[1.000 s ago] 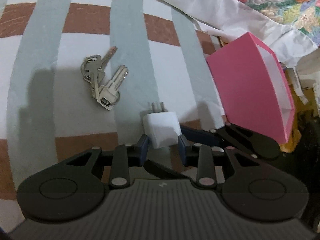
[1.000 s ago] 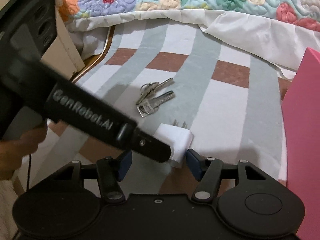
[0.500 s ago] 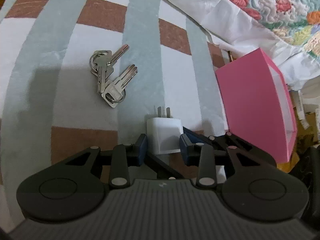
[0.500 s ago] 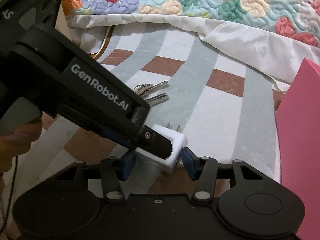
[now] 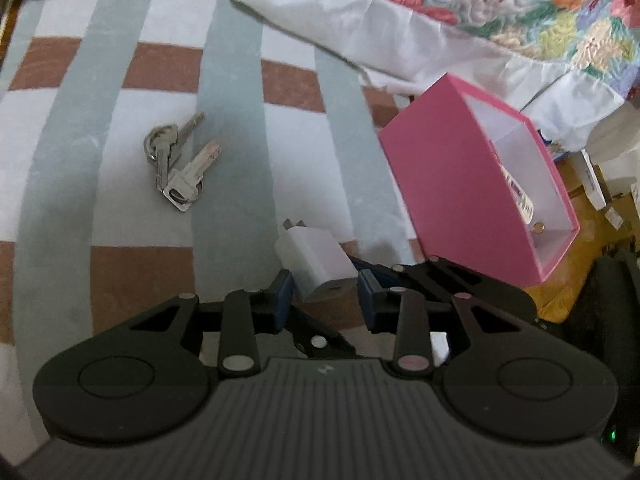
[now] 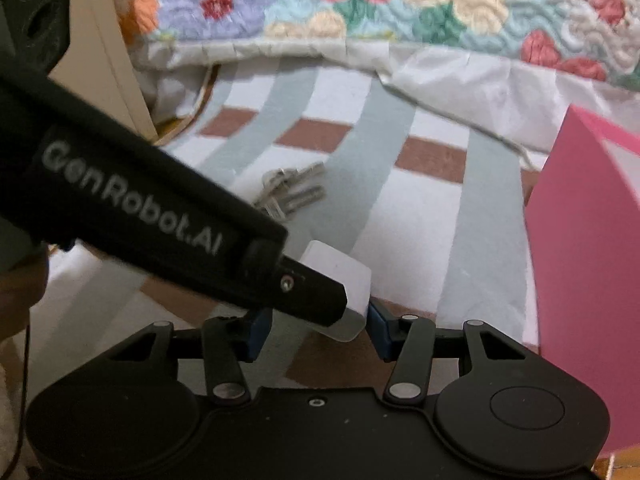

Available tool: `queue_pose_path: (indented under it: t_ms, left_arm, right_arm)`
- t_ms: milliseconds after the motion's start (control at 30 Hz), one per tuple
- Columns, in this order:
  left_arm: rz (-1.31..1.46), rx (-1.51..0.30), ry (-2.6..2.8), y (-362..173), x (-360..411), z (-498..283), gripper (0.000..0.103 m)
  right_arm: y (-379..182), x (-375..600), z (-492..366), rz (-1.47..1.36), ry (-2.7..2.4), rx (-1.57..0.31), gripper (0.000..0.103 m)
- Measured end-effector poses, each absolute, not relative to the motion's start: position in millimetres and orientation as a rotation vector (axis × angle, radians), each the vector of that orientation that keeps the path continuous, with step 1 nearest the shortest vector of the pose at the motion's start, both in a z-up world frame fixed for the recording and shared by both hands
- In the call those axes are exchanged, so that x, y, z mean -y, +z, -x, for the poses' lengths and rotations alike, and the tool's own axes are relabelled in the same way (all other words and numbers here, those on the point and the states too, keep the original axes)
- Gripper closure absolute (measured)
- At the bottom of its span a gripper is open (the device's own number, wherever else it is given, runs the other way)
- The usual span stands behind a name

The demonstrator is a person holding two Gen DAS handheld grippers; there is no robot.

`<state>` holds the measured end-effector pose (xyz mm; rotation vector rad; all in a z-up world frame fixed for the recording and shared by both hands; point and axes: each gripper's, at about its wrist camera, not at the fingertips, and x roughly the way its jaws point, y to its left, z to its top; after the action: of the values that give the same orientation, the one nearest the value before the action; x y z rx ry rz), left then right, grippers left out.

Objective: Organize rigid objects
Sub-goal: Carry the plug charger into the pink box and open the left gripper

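Note:
A white plug adapter (image 5: 316,262) sits between the blue pads of my left gripper (image 5: 323,295), tilted, prongs pointing away; the jaws are close around it but I cannot tell whether they press it. In the right wrist view the adapter (image 6: 340,280) lies between my right gripper's (image 6: 316,330) open jaws, with the left gripper's black body (image 6: 160,224) crossing over it. A bunch of silver keys (image 5: 180,168) lies on the striped cloth to the left, also visible in the right wrist view (image 6: 290,194). A pink box (image 5: 472,200), open side up, stands at the right.
A floral quilt (image 6: 360,8) with a white border lies along the back. The pink box holds a small item (image 5: 520,196) inside. Clutter and a wooden floor (image 5: 584,264) show past the box at the right.
The left gripper has risen and turned; the adapter now sits tilted between its pads and appears lifted. The right gripper stays wrapped around the same spot.

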<state>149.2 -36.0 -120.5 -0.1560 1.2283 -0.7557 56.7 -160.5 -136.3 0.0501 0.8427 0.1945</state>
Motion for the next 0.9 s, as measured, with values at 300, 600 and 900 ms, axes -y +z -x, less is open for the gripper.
queue_pose_path:
  t_ms: [300, 600, 900]
  left_arm:
    - [0.046, -1.103, -0.808, -81.0, 51.6, -119.7, 0.07]
    - [-0.048, -0.995, -0.852, -36.4, 77.6, -92.8, 0.07]
    - [-0.069, -0.987, -0.948, 0.6, 118.9, -88.1, 0.07]
  right_arm:
    - [-108.7, 158.7, -33.1, 0.112, 0.158, -0.725, 0.046]
    - [-82.2, 167.9, -8.0, 0.209, 0.081, -0.604, 0.046]
    - [-52.3, 195.9, 9.2, 0.269, -0.031, -0.552, 0.046]
